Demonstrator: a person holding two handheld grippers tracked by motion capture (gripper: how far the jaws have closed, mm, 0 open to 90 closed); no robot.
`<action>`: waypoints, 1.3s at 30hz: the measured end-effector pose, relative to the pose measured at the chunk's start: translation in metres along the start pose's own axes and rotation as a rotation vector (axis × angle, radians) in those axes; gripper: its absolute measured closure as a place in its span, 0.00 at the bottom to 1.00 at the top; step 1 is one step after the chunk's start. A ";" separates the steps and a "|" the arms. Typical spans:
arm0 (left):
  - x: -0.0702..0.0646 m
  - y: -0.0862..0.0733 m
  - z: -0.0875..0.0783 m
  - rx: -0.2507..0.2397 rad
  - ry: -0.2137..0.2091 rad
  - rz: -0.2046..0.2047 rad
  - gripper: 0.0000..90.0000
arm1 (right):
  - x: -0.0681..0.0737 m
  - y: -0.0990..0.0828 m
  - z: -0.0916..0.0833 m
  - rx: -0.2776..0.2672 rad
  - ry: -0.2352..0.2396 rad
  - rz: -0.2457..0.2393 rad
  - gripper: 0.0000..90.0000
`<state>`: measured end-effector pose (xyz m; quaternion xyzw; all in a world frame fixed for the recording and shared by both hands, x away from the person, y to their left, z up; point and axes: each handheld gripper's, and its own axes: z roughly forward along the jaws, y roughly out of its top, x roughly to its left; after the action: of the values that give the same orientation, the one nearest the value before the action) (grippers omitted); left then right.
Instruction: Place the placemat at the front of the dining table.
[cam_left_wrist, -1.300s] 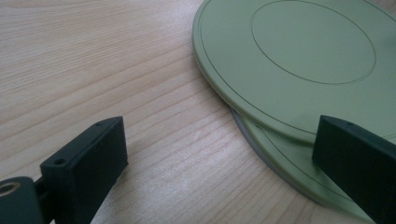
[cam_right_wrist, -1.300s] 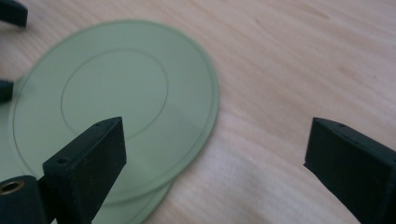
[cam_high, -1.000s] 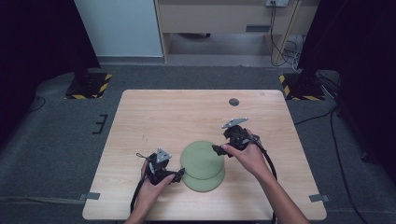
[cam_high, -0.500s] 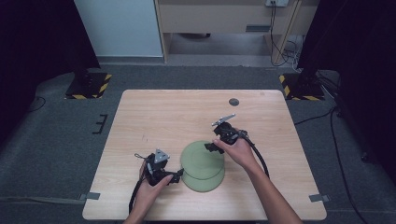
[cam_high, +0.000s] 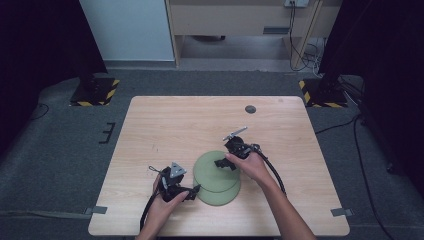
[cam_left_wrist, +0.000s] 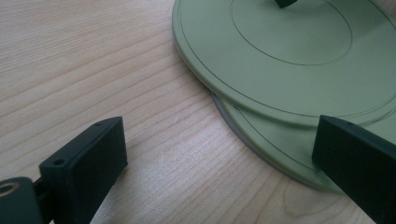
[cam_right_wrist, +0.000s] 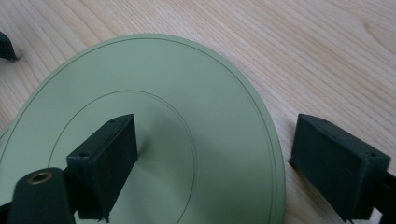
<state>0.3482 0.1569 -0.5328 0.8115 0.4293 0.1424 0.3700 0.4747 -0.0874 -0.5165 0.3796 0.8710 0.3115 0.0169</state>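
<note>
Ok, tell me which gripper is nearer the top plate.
Right. The right gripper straddles the top plate's rim, jaws open. The left gripper sits at the bottom plate's edge.

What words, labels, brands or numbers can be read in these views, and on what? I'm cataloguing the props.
None: no readable text.
The upper green plate and lower green plate bear only thin engraved rings.
The wooden table is unmarked.
The yellow-black hazard stripes on the floor stands are a pattern, not lettering.
</note>
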 end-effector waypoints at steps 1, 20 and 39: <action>0.000 0.000 0.000 0.000 0.000 0.000 0.03 | 0.000 0.000 0.000 0.000 0.000 0.000 0.17; -0.003 0.002 0.007 0.000 0.016 -0.016 0.00 | 0.013 0.008 -0.015 -0.020 0.014 -0.012 0.22; -0.003 0.003 0.007 0.007 0.016 -0.019 0.00 | 0.021 0.008 -0.039 -0.019 0.022 -0.118 0.64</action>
<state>0.3522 0.1502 -0.5348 0.8074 0.4404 0.1441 0.3652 0.4545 -0.0898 -0.4766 0.3238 0.8890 0.3225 0.0295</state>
